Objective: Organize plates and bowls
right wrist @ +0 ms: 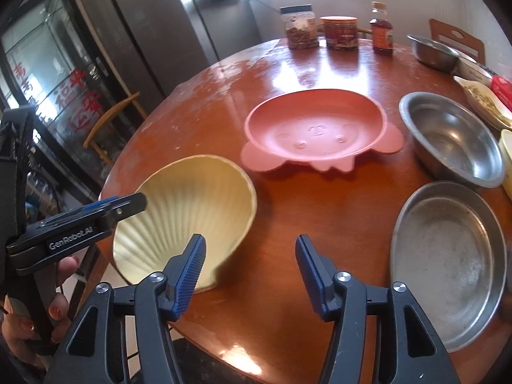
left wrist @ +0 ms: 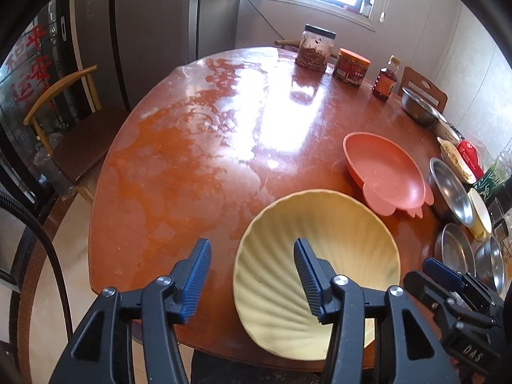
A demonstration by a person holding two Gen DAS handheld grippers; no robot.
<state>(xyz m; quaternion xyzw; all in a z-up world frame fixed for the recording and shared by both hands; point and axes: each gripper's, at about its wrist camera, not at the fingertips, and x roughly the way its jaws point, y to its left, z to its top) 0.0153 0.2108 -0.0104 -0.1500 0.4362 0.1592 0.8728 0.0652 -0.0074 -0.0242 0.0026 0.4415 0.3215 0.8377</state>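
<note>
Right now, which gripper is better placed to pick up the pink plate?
Right. The right gripper is open and faces the pink plate nearly head-on. The left gripper straddles the yellow shell bowl's rim, with the plate off to its side.

Right claw [right wrist: 249, 275] bottom centre, jaws apart, nothing between them, over the reddish-brown round wooden surface [right wrist: 320, 211]. Pale yellow ribbed shell-shaped bowl [right wrist: 192, 204] lower left, just beside the left pad. Left claw [right wrist: 128, 203] at left edge over that bowl's rim. Pink animal-face plastic plate [right wrist: 316, 128] centre. Flat round metal pan [right wrist: 448, 262] lower right, steel bowl [right wrist: 454, 137] above it.
</note>
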